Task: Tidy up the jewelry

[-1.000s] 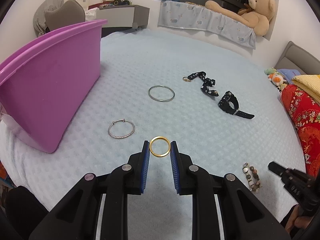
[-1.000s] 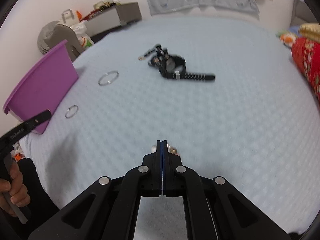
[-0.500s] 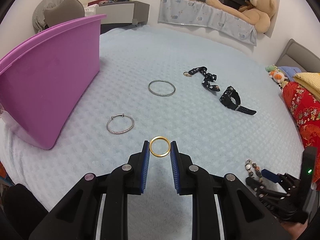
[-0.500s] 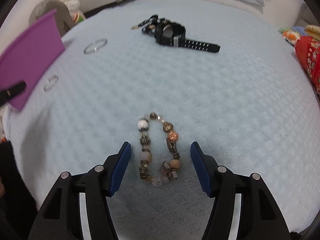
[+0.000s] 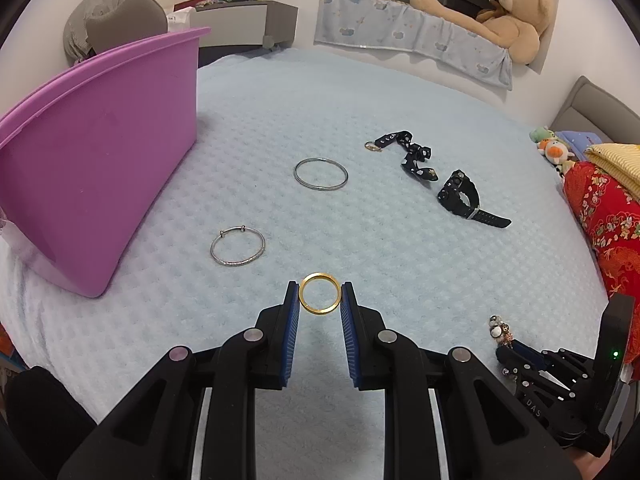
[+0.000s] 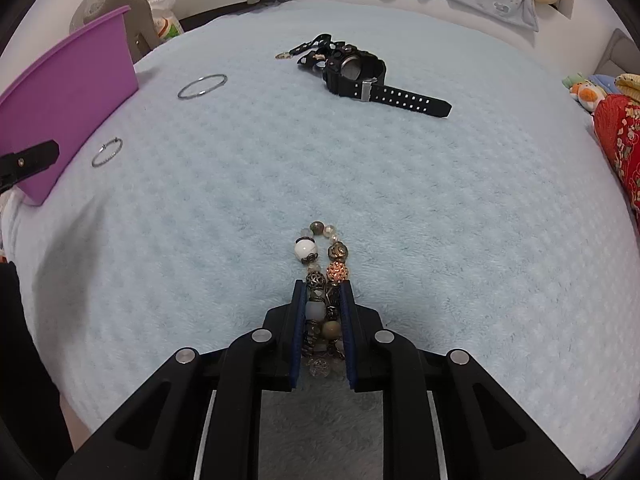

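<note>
My left gripper [image 5: 320, 294] is shut on a gold bangle [image 5: 320, 293], held above the light blue blanket. My right gripper [image 6: 323, 288] is shut on a beaded bracelet [image 6: 322, 256] that lies on the blanket; both show at the lower right of the left wrist view [image 5: 500, 332]. On the blanket lie a thin silver bangle [image 5: 238, 246], a larger steel bangle [image 5: 321, 174], a black watch [image 5: 464, 200] and a black patterned strap [image 5: 412, 154]. A purple tub [image 5: 92, 176] stands at the left.
A red patterned quilt [image 5: 608, 220] and soft toys [image 5: 552, 148] lie along the right edge. A teddy bear [image 5: 504, 16] sits on the far ledge. A grey chair [image 5: 116, 20] and a low cabinet [image 5: 244, 24] stand behind the tub.
My right gripper opened over the beaded bracelet, came down around it and closed on it. My left gripper has kept hold of the gold bangle and drifted slightly.
</note>
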